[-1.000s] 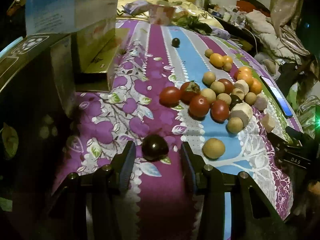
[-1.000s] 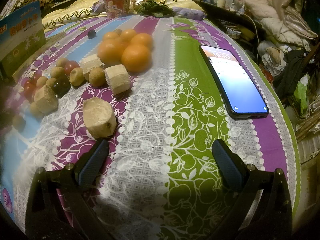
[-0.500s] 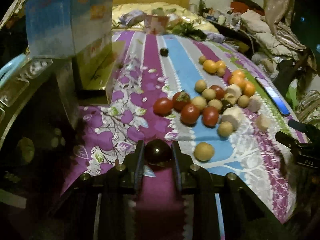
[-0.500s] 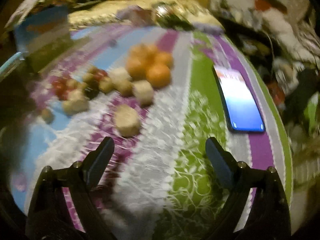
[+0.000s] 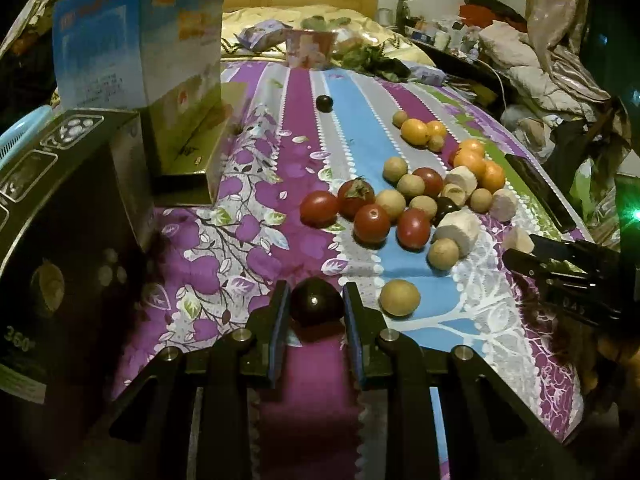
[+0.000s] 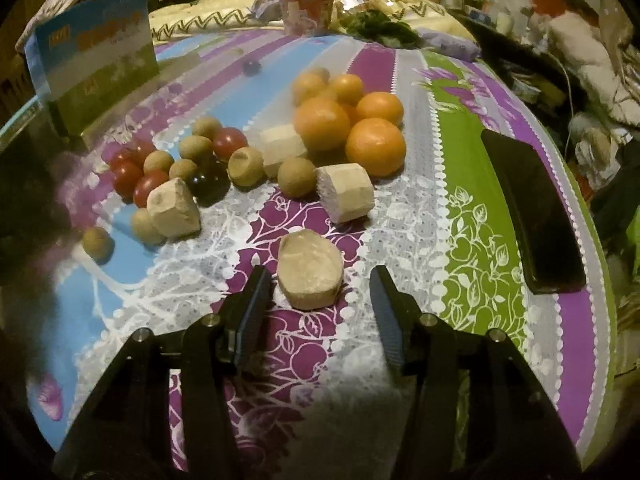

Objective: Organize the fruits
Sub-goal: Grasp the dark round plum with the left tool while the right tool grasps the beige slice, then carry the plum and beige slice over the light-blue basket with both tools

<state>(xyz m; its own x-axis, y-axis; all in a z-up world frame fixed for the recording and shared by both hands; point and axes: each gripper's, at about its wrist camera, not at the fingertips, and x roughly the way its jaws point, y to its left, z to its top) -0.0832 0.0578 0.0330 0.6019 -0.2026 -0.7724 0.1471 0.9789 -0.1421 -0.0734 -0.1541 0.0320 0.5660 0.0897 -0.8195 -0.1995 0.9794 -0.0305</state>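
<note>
Between the left claw's (image 5: 314,308) fingers sits a dark tomato (image 5: 316,307).

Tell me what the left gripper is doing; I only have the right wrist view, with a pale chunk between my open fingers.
Observer: The left gripper is shut on a dark tomato, held at its fingertips.
Operator: Any other dark ones over there?
Observer: Yes, a second dark fruit sits alone far up the cloth, apart from the pile.
Operator: What's left of the pile?
Observer: A black box stands at the left edge, with a blue carton behind it.
</note>
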